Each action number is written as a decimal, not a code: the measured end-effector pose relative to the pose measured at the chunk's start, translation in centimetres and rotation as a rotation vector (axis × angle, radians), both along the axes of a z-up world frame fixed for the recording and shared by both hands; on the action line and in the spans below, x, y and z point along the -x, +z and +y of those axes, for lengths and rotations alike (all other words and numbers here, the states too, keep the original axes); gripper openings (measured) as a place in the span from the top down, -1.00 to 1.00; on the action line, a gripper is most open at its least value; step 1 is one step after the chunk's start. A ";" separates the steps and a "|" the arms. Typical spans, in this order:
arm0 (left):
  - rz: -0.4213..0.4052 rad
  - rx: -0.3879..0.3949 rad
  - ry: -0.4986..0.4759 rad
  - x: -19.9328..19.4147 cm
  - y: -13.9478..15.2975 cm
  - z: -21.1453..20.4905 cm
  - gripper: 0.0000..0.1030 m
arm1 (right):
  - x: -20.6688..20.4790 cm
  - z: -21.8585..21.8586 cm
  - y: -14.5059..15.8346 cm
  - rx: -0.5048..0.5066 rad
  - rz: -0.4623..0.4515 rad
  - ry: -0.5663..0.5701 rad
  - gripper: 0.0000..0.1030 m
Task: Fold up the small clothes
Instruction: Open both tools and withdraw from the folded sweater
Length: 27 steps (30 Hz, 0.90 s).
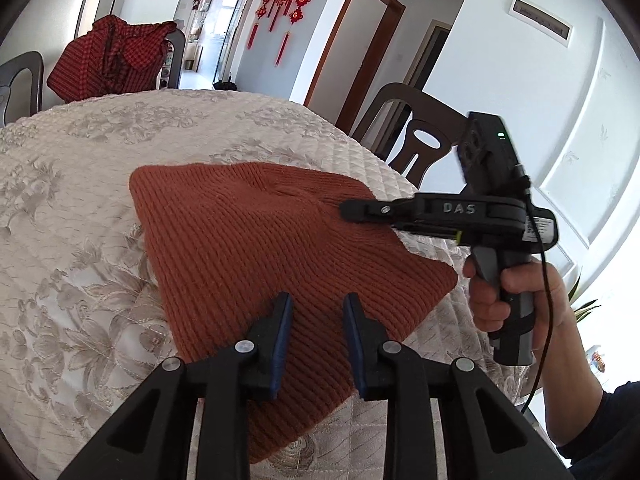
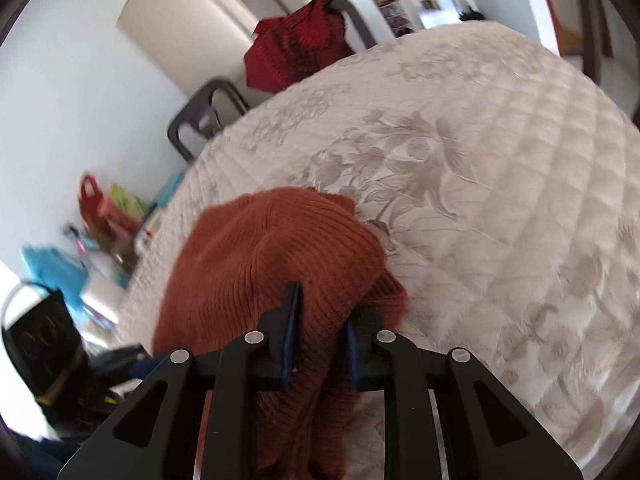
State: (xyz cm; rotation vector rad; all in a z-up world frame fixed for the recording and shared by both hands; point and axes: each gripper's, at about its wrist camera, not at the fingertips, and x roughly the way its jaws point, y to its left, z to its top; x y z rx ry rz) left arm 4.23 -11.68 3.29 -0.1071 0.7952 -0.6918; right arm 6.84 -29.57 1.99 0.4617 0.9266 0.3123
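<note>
rust knit garment (image 1: 256, 240) lies on the quilted table (image 1: 80, 208), near the table's right edge, long axis running from its near edge to its far side. right gripper (image 2: 322, 322) has fingers clamped on a lifted bunch of the knit at its right side. left gripper (image 1: 316, 336) hangs over the near part, fingers apart, holding nothing. fold prob goes toward the left, where there's plenty of bare tabletop

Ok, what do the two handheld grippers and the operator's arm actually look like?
Left gripper: black linkage arms, silver rivets, blue pads on the fingers. Right gripper is black, marked "DAS", with a grey pistol handle, green light and a black cable. The right hand is bare, above a dark navy sleeve.
</note>
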 end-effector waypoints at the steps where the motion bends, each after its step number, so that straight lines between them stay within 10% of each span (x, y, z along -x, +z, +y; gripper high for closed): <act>1: -0.008 0.000 0.005 0.1 0.3 0.2 0.44 | 0.5 -0.2 0.7 0.019 -0.022 -0.024 0.56; 8: -0.056 -0.013 0.093 0.7 1.5 2.6 0.44 | 6.2 2.7 6.5 0.090 -0.216 0.062 0.56; 16: -0.047 -0.046 0.105 1.0 -0.1 2.7 0.44 | 7.8 2.6 0.6 0.088 -0.106 0.085 0.95; 27: -0.043 -0.132 0.207 -3.7 -0.4 1.8 0.06 | 4.3 3.1 3.7 0.139 -0.229 -0.001 0.39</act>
